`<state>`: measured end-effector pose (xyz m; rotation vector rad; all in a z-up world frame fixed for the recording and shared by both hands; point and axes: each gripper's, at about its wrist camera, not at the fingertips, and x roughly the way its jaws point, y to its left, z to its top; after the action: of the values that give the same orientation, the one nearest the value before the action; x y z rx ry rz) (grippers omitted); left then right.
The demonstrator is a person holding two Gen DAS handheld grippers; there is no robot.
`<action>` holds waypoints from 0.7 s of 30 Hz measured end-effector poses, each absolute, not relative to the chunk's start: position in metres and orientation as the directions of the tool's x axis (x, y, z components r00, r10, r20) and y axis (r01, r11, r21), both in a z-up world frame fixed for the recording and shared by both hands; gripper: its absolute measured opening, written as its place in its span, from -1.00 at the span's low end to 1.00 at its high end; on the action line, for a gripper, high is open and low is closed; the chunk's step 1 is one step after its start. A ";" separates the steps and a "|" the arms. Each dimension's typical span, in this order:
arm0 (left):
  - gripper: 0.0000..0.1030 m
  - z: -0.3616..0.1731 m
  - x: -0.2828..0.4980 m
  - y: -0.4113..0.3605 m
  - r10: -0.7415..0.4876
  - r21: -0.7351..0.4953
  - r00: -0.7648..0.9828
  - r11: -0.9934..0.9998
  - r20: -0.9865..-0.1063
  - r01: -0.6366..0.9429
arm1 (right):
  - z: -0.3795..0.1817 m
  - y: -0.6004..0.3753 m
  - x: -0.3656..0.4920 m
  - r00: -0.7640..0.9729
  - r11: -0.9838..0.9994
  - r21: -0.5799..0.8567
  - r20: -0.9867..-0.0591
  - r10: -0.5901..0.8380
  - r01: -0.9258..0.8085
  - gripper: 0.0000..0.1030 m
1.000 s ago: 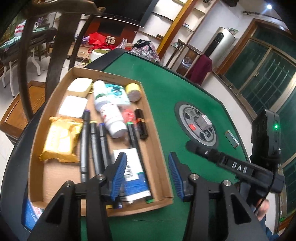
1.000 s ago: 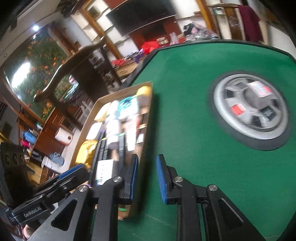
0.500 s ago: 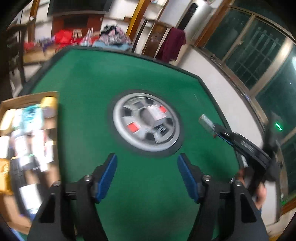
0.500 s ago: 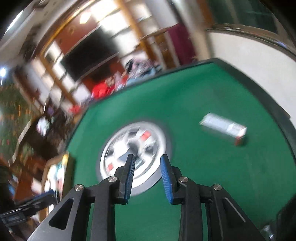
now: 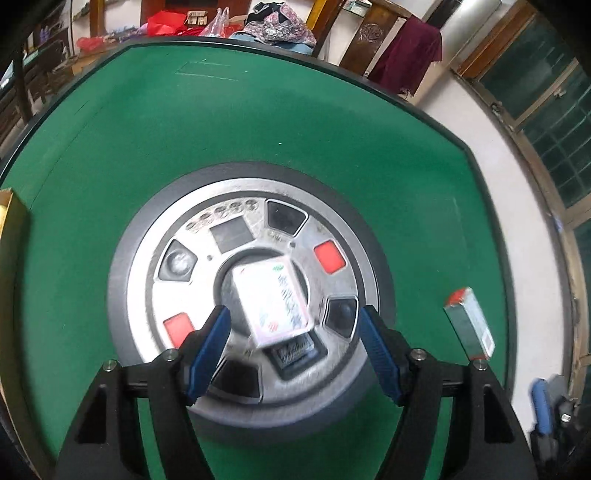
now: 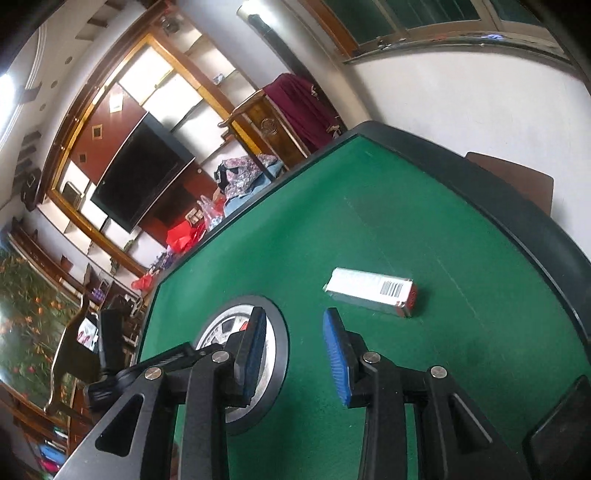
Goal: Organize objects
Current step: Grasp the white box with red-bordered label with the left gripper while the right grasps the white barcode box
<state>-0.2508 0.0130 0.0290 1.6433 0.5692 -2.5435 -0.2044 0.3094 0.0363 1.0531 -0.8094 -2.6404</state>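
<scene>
The left tongs [image 5: 293, 345] stand wide and empty over the small white box [image 5: 273, 301] on the counter's round hub [image 5: 155, 295]; drop straight down to straddle it squarely. The right tongs [image 6: 295, 354], narrowly parted, jaws just opening and empty, must widen for the long carton [image 6: 371, 291] lying near them on the green felt.

A green table [image 5: 155, 122] with a dark rim carries a round silver hub [image 5: 207, 302] at its middle, set with red and black panels. Behind it stand a wooden chair [image 5: 369, 33] draped with a maroon cloth [image 5: 410, 51], a heap of patterned clothes [image 6: 247, 173], red bags [image 6: 181, 236], a black TV [image 6: 140, 170] and green-glazed windows [image 5: 554, 107].
</scene>
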 end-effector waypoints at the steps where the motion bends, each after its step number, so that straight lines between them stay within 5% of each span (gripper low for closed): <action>1: 0.17 0.027 -0.253 0.015 0.128 -0.250 -0.431 -0.938 -0.893 0.239 | 0.038 0.312 -0.204 -0.739 -0.839 0.543 -0.578 -0.346 -0.032 -0.30; 3: -0.23 0.022 -0.258 0.016 0.099 -0.216 -0.423 -0.947 -0.901 0.238 | 0.041 0.320 -0.205 -0.756 -0.856 0.515 -0.577 -0.308 -0.044 -0.30; 5: -0.29 0.019 -0.253 0.011 0.104 -0.220 -0.437 -0.949 -0.894 0.224 | 0.041 0.329 -0.213 -0.756 -0.890 0.454 -0.600 -0.260 -0.055 -0.16; 8: -0.33 0.021 -0.226 0.006 0.084 -0.186 -0.463 -0.966 -0.882 0.179 | 0.030 0.342 -0.229 -0.737 -0.909 0.408 -0.641 -0.216 -0.089 0.04; 21: -0.36 0.005 -0.105 -0.029 0.127 -0.211 -0.573 -0.974 -0.810 0.082 | -0.032 0.323 -0.283 -0.587 -0.916 0.394 -0.759 -0.282 -0.070 0.04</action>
<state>-0.1051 -0.0294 0.0049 1.4635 0.3579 -2.7856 -0.2830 0.3234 -0.0320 1.3627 -0.5907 -2.6293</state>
